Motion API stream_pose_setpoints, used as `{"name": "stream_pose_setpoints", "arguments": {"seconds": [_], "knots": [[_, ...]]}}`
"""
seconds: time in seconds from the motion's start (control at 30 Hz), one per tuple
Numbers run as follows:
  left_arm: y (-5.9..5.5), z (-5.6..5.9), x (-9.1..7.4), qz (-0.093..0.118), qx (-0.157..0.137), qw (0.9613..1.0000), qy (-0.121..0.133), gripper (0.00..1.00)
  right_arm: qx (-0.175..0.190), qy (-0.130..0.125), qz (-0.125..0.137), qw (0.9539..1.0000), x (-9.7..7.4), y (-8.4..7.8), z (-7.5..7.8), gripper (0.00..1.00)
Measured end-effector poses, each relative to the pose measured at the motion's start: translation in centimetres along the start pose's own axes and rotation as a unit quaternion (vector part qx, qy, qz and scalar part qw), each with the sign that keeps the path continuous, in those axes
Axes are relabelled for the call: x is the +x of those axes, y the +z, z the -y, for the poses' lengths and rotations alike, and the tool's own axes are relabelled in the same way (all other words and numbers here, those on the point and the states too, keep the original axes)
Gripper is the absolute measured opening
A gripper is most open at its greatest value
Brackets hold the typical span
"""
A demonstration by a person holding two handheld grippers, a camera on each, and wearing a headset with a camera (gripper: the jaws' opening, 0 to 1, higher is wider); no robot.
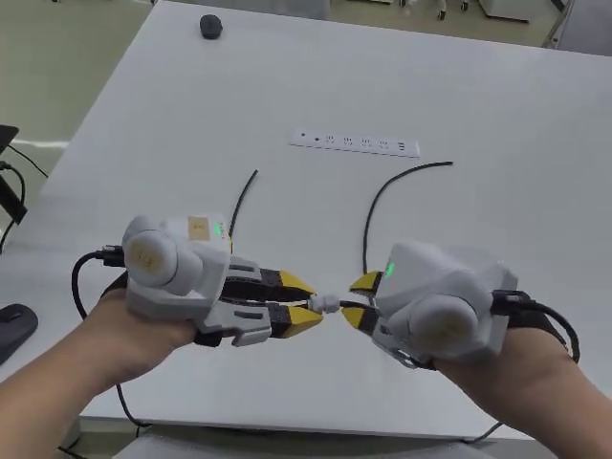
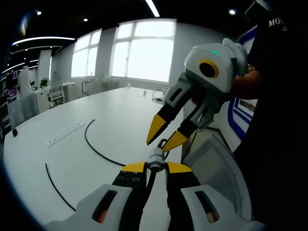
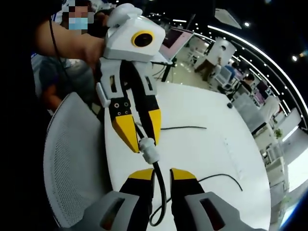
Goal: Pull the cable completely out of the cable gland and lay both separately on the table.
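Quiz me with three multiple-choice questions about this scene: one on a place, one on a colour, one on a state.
1. Where is the white cable gland? A. on the floor B. between both grippers' tips C. in a drawer
2. What colour are the jaw tips? A. red B. yellow C. blue
3. The cable at the gland is: A. threaded in it B. lying apart from it C. cut in two
Answers: B, it sits between the left gripper and the right gripper; B, yellow in every view; A, the cable runs straight out of the gland.
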State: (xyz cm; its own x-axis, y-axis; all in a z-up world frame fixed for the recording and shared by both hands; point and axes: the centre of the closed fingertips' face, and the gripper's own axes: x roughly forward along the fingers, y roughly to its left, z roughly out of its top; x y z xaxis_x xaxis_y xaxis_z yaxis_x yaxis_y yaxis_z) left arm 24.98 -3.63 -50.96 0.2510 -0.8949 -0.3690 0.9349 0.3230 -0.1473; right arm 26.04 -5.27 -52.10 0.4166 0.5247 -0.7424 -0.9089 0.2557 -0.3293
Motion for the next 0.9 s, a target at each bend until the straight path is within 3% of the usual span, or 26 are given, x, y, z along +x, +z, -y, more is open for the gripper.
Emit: {"name": "stream_pose_setpoints", "arguments": {"seconds": [0.17, 0.37, 0.67, 0.9], "knots": [[0.0, -0.1, 0.0, 0.000, 0.000, 1.0000, 0.000, 0.15, -0.035, 0.002, 0.003, 0.9994, -0.1, 0.3, -0.5, 0.01], [0.1, 0.0, 0.2, -0.001, 0.002, 1.0000, -0.001, 0.15, -0.034, 0.002, 0.002, 0.9994, 0.0, 0.0, -0.3, 0.00], [0.6, -0.3, 0.2, 0.005, 0.002, 1.0000, 0.004, 0.15, -0.006, -0.001, 0.007, 1.0000, 0.0, -0.3, 0.2, 0.00], [0.3, -0.3, 0.0, 0.002, 0.002, 1.0000, 0.008, 0.15, 0.024, -0.007, -0.002, 0.9997, 0.0, -1.9, 0.6, 0.00]]}}
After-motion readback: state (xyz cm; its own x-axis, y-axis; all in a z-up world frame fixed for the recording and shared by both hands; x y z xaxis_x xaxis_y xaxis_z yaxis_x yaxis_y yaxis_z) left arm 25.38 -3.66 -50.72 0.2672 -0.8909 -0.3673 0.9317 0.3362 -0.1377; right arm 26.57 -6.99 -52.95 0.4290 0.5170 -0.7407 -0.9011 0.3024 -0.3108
